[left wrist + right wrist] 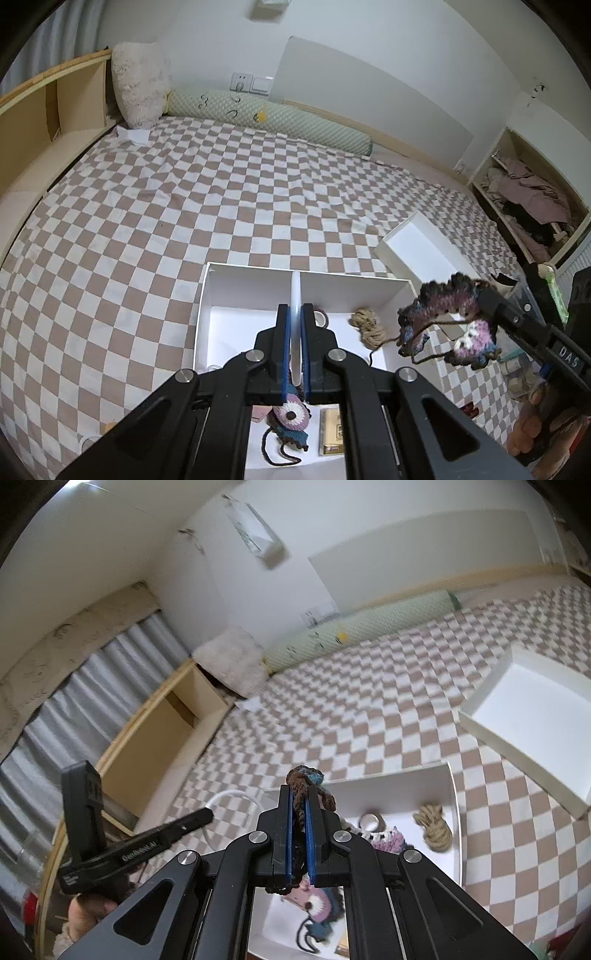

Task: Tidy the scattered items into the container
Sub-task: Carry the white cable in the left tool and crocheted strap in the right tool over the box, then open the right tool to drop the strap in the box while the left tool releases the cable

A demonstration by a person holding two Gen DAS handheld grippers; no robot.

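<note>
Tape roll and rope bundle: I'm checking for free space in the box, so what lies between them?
Only bare white box floor lies between the tape roll and the rope bundle, seen in both wrist views.

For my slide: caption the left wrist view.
Left gripper clamps a white ring over the white box.

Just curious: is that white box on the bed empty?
No. The white box already holds a rope bundle, a tape roll and crochet pieces.
</note>
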